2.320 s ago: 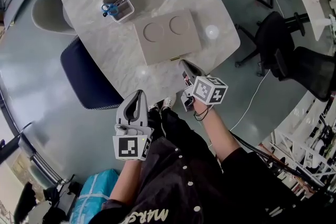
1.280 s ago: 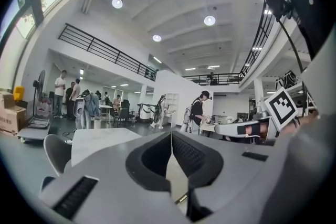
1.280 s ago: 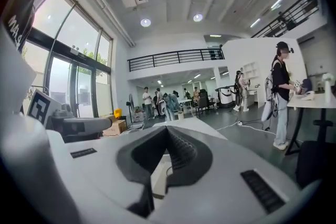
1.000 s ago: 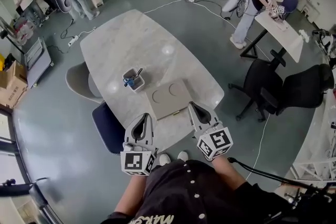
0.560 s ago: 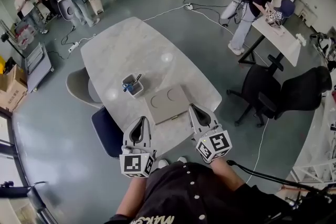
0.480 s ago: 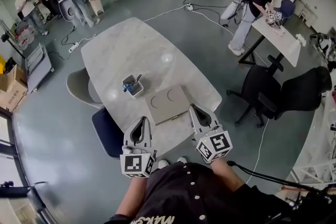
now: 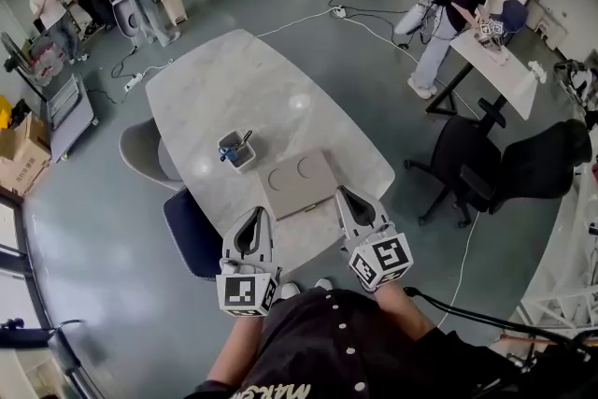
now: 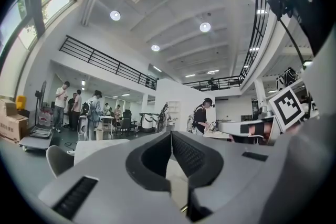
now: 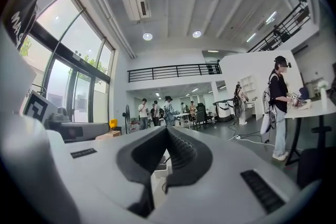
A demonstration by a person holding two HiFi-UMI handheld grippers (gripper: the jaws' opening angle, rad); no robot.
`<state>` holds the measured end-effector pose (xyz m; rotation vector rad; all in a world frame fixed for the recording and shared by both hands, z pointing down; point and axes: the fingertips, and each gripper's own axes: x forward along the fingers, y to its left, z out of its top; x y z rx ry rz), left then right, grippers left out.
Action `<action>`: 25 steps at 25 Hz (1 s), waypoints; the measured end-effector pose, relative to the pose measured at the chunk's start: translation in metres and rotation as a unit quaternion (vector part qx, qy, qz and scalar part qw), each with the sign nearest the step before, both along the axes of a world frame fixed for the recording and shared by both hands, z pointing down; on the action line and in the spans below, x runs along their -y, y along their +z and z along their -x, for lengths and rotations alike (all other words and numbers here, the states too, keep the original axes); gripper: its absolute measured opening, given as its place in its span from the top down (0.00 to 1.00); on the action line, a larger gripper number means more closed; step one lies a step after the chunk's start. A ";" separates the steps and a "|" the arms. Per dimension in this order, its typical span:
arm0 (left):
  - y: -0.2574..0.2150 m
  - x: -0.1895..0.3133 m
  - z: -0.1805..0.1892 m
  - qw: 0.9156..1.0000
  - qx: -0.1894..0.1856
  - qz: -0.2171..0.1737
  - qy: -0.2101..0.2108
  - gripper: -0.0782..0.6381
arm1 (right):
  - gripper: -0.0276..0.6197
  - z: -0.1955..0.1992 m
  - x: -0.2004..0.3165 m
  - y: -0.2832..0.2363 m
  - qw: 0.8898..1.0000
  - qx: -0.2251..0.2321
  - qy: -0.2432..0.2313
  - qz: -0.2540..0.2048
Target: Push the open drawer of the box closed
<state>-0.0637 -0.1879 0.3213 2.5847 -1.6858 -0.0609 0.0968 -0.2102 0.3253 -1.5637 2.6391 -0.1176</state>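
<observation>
In the head view a flat beige box (image 7: 299,183) with two round recesses in its lid lies near the near edge of a marble table (image 7: 229,84). Its drawer front faces me and is too small to make out. My left gripper (image 7: 254,212) hovers at the table's near edge, left of the box, its jaws shut and empty. My right gripper (image 7: 342,192) is just right of the box's near corner, also shut on nothing. Both gripper views look out level over the room, with the left gripper (image 8: 170,134) and the right gripper (image 9: 167,128) each showing fingertips pressed together.
A white pen holder (image 7: 235,150) with blue scissors stands behind the box. A dark blue chair (image 7: 192,234) and a grey chair (image 7: 140,149) sit at the table's left side. Black office chairs (image 7: 467,163) and a white desk (image 7: 495,61) with people stand at the right.
The head view has risen and widened since 2.3 s ago, so the table looks smaller. Both grippers have held nearly still over the last second, jaws shut.
</observation>
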 end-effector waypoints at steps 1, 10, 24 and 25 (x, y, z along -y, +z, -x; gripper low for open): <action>0.000 0.000 0.000 1.000 0.001 0.000 -0.001 0.87 | 0.96 0.000 0.000 -0.001 1.000 -0.003 0.000 -0.003; -0.002 -0.003 0.001 1.000 0.007 0.000 -0.005 0.87 | 0.96 0.005 -0.001 -0.006 1.000 0.000 -0.002 -0.009; 0.003 -0.004 0.003 1.000 0.008 0.009 -0.002 0.87 | 0.96 0.007 -0.005 -0.005 1.000 0.008 -0.001 -0.004; 0.003 -0.004 0.003 1.000 0.008 0.009 -0.002 0.87 | 0.96 0.007 -0.004 -0.005 1.000 0.009 0.000 -0.004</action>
